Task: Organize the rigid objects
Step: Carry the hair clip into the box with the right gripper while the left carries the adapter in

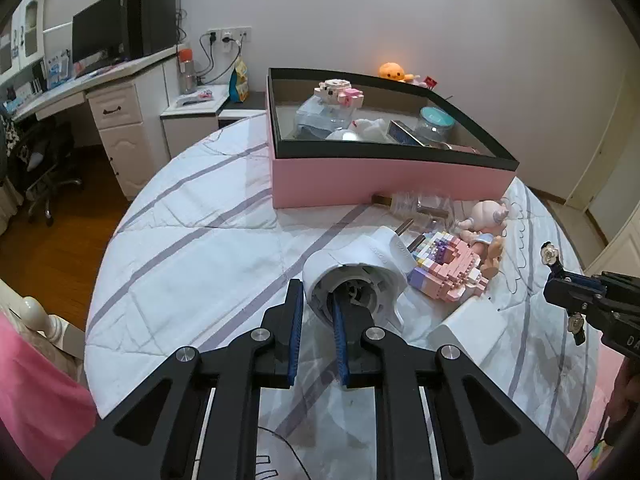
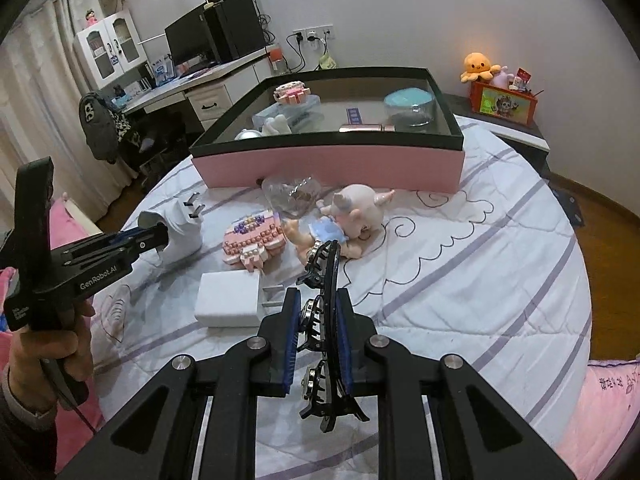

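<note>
My left gripper (image 1: 315, 293) is shut on the rim of a white plug adapter (image 1: 360, 260): one finger is inside its round opening, the other outside its wall. The adapter's metal prongs point away, and it hangs just above the quilt. In the right wrist view the same adapter (image 2: 182, 224) sits at the tip of the left gripper (image 2: 160, 233). My right gripper (image 2: 318, 294) is shut on a black hair clip (image 2: 330, 276) with small flower ornaments, held upright. A pink box with a black rim (image 1: 392, 180) (image 2: 332, 168) stands beyond, holding several items.
On the quilted bed lie a pink block toy (image 2: 256, 240), a doll (image 2: 352, 216), a white charger (image 2: 228, 300) and a clear plastic piece (image 2: 292, 196). A desk with a monitor (image 1: 96, 36) stands far left. A hand (image 2: 44, 344) holds the left gripper's handle.
</note>
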`<state>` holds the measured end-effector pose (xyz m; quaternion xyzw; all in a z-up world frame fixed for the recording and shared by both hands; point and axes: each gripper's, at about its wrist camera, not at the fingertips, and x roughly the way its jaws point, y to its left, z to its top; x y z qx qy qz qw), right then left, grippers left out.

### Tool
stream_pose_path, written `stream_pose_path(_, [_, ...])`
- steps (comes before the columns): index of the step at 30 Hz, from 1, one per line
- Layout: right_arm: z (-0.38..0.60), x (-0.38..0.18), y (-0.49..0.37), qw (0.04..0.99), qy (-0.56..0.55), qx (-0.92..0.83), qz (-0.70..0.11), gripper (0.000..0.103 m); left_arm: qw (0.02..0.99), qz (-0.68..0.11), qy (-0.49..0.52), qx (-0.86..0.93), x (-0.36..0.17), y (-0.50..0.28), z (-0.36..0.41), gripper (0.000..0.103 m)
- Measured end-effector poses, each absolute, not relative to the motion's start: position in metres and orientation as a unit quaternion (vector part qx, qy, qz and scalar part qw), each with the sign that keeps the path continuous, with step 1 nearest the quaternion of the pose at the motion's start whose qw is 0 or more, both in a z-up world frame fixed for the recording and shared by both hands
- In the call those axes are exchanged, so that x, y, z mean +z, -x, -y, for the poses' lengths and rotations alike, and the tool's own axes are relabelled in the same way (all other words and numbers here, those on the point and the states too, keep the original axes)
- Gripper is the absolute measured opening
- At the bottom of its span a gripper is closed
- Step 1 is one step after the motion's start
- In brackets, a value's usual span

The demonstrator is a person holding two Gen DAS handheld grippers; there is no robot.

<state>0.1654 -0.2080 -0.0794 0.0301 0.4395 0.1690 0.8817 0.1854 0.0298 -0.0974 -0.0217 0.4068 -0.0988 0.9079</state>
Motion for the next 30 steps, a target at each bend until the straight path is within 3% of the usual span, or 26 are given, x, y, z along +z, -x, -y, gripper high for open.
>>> stream_pose_path(17, [0.209, -0.069, -0.164, 0.887, -0.037, 0.172, -0.426, 0.017, 0.922, -0.371, 0.025, -0.11, -0.066, -0.181, -0.026, 0.014])
stream_pose_path(30, [0.21, -0.002, -0.217, 0.919, -0.021, 0.178, -0.35, 0.017, 0.946, -0.301, 0.022, -0.114, 0.0, -0.215, -0.02, 0.014])
